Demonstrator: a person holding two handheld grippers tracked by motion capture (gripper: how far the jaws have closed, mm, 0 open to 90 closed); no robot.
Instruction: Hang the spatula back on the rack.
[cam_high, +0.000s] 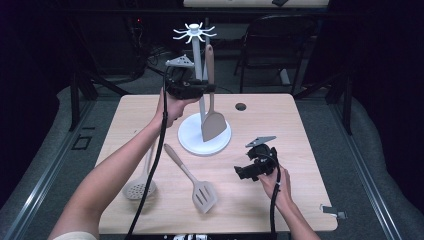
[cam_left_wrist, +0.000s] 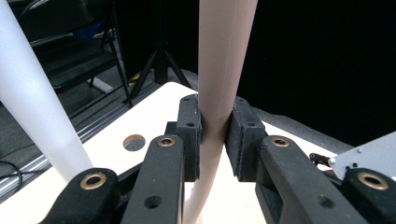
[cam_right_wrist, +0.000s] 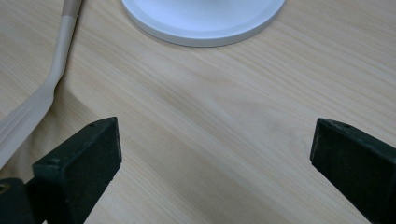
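Light wooden table (cam_high: 300, 150) with a round cable hole (cam_high: 241, 106), grey floor around it, black chair (cam_high: 280, 45) behind, dark curtained surroundings, dim room

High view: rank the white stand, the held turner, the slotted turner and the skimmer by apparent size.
1. White stand
2. Held turner
3. Slotted turner and skimmer: too alike to rank.

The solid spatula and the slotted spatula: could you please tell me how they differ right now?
The solid spatula hangs upright beside the rack's pole, its handle clamped in the left tongs; the slotted spatula lies flat on the table, untouched. The solid spatula's blade is unbroken, while the slotted spatula's blade has long slits. Both are beige with long slim handles.
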